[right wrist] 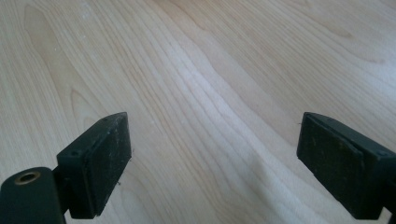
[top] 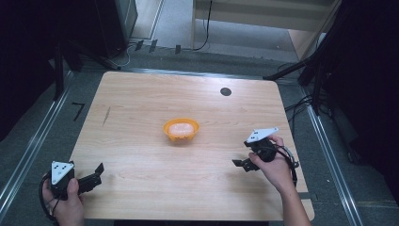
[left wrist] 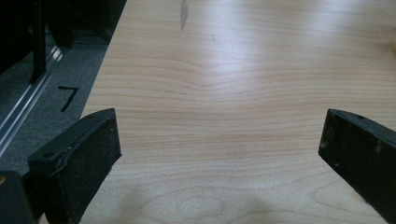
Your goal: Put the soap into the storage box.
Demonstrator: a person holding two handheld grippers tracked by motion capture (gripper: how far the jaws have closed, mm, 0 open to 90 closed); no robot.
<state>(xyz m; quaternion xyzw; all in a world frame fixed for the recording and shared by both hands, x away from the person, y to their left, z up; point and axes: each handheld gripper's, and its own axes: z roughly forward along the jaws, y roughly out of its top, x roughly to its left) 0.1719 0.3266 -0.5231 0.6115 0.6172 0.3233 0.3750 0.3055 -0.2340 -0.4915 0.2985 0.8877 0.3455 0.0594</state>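
Bowl (top: 181,130) sits mid-frame on the table (top: 141,103), holding something pale. Left gripper (top: 94,176) lower left, right gripper (top: 242,164) right of centre; both jaws apart, empty. Likely best: approach the rim slowly, jaws wide.

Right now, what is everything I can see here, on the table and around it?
table: one, light wood, middle of the high view.
bowl: one, orange, near the table's centre, with something pale pink inside; I cannot tell what.
disc: one, dark, round, flat, far right part of the table.
streak: one, dark, thin, left part of the table.
floor: grey, around the table, with metal rails at both sides and cables at the back.
left gripper: one, black with a grey plate, near left corner, jaws wide apart, holding nothing.
right gripper: one, black with a grey plate, right side, jaws wide apart, holding nothing.
hands: two, one on each gripper.
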